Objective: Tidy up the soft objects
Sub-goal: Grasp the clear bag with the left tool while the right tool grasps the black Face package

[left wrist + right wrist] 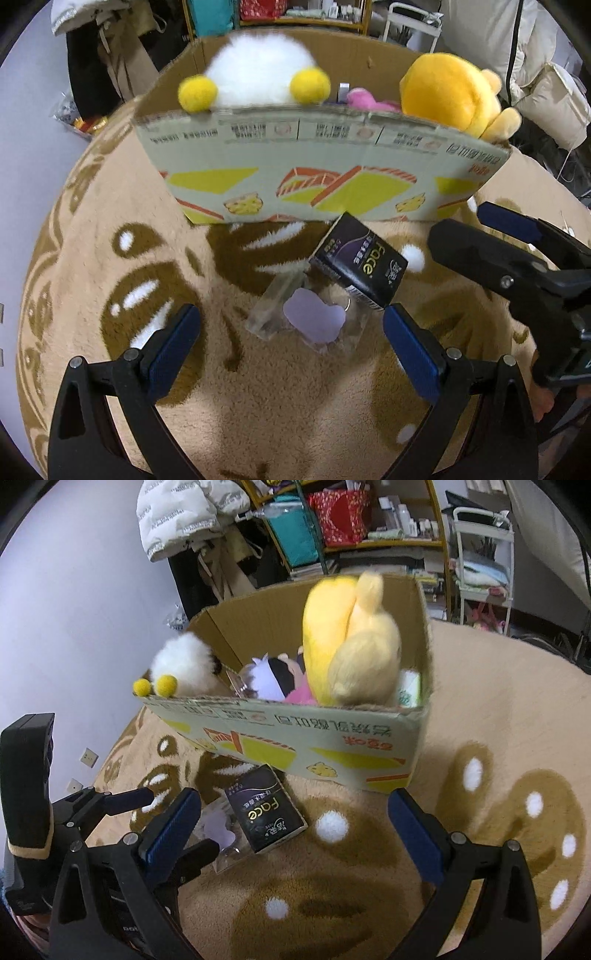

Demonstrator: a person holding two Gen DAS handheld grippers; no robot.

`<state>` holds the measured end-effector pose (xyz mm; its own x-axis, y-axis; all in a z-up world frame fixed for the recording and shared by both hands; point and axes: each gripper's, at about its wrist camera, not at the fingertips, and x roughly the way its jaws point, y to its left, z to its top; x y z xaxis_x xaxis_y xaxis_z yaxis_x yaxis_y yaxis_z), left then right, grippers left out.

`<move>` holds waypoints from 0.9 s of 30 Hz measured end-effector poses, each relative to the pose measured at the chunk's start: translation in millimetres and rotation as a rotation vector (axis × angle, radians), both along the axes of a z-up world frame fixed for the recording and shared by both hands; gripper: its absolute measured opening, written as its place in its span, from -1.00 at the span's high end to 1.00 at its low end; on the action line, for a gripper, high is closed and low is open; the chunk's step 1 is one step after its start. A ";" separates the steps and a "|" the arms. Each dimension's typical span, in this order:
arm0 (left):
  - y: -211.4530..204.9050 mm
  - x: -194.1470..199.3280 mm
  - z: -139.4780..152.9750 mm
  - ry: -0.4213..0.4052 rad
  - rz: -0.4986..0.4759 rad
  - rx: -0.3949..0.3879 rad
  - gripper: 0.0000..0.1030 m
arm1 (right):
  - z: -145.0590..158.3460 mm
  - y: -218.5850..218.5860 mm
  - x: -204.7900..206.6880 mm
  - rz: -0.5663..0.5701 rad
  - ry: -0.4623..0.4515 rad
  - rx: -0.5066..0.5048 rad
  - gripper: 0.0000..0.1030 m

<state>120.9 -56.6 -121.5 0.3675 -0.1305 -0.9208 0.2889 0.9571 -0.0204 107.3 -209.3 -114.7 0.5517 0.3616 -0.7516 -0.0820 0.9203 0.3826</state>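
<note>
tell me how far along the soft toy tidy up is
Mostly done: the white plush, yellow plush and pink toy sit in the cardboard box. Nothing is in hand; the left claw and right claw are open. Left on the rug: the black tissue pack and clear packet.

Two wrist fisheyes, both low over the rug and facing the cardboard box.

The left wrist view looks along its fingers at the cardboard box (332, 173) almost head-on, with the black tissue pack (364, 264) close ahead. The right wrist view looks down from higher and further right, toward the box's corner (288, 734). Both share the box, the pack (264, 810), the plush toys and the tan rug (480, 709).
</note>
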 end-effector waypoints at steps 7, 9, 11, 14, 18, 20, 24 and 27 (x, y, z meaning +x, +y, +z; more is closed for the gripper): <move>-6.0 10.5 -19.8 0.069 -0.029 0.020 -0.91 | -19.6 5.8 10.7 0.017 0.056 0.005 -1.00; -7.4 13.1 -24.1 0.079 -0.043 0.033 -0.91 | -23.8 7.3 13.1 0.019 0.069 0.005 -1.00; -7.5 18.6 -30.1 0.099 -0.042 0.034 -0.91 | -28.3 8.2 15.5 0.021 0.082 0.009 -1.00; -7.6 24.4 -39.9 0.139 -0.048 0.028 -0.91 | -34.6 9.8 18.3 0.026 0.102 0.017 -1.00; -11.8 29.3 -49.8 0.159 -0.064 0.050 -0.91 | -41.4 11.8 22.0 0.027 0.125 0.014 -1.00; -12.5 30.1 -52.8 0.162 -0.068 0.050 -0.91 | -44.8 13.3 23.1 0.032 0.135 0.016 -1.00; -13.9 30.1 -53.9 0.161 -0.075 0.050 -0.91 | -47.4 16.4 23.0 0.037 0.138 0.007 -1.00; -14.7 30.0 -53.5 0.164 -0.085 0.030 -0.91 | -47.0 18.1 23.6 0.041 0.135 0.019 -1.00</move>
